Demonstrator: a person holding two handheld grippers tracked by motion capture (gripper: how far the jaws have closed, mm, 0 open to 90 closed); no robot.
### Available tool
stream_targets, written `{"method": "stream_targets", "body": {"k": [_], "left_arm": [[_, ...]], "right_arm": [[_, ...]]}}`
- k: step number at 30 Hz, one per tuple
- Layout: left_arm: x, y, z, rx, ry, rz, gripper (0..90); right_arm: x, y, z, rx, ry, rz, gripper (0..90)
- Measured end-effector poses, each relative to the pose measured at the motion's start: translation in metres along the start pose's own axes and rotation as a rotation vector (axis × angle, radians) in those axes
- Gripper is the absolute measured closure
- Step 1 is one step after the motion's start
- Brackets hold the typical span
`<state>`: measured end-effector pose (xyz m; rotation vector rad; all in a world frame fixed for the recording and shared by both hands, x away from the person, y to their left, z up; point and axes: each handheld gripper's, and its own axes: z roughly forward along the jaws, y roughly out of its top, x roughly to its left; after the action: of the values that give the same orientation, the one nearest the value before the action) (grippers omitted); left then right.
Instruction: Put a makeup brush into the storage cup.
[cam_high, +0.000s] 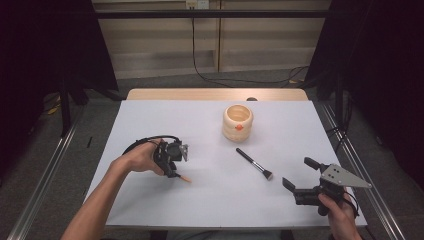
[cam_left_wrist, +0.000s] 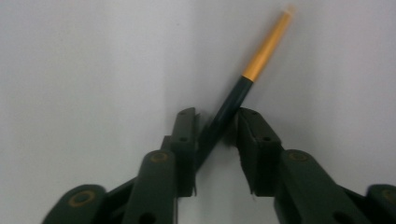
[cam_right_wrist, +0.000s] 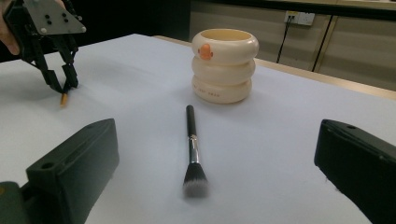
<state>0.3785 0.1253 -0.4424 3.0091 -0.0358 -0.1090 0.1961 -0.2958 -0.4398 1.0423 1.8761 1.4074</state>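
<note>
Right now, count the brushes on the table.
2: a black brush lying loose near the cup, and a gold-tipped one between the left hand-held gripper jaws.

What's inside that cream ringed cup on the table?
Nothing visible: the cream ringed cup shows an open mouth and some bare inner wall. Its bottom is hidden behind the rim, so something small could lie there. The black makeup brush lies outside, before it.

Two brushes lie on the worktop (cam_high: 150, 120): one slim gold-tipped brush (cam_high: 184, 177) at lower left of the frame, one black makeup brush (cam_high: 254, 163) near the centre. One cream ringed holder (cam_high: 237, 122) stands above them. Two tongs: left tongs (cam_high: 172, 170), right tongs (cam_high: 300, 175)
</note>
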Motion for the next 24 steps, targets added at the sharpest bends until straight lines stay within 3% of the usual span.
{"method": "stream_targets", "body": {"k": [2, 11, 17, 20, 24], "left_arm": [[0.0004, 0.0004, 0.0011, -0.011, 0.004, -0.022, 74.4], [-0.0017, 0.0060, 0.0021, 0.029, 0.011, -0.043, 82.3], [-0.0013, 0.0062, 0.0017, 0.036, 0.004, -0.066, 83.6], [-0.0030, 0.0064, 0.0012, 0.037, 0.017, -0.050, 83.6], [-0.0009, 0.0043, 0.0006, 0.019, 0.002, -0.076, 83.8]], "right_arm": [[0.0001, -0.0001, 0.0000, 0.000, 0.002, 0.000, 0.0], [0.0005, -0.0003, 0.0000, 0.003, 0.000, 0.000, 0.0], [0.0004, -0.0005, 0.0002, 0.005, 0.001, 0.001, 0.0], [0.0007, -0.0004, 0.0000, 0.004, 0.004, 0.002, 0.0], [0.0001, -0.0005, 0.0003, 0.006, 0.004, 0.006, 0.0]]}}
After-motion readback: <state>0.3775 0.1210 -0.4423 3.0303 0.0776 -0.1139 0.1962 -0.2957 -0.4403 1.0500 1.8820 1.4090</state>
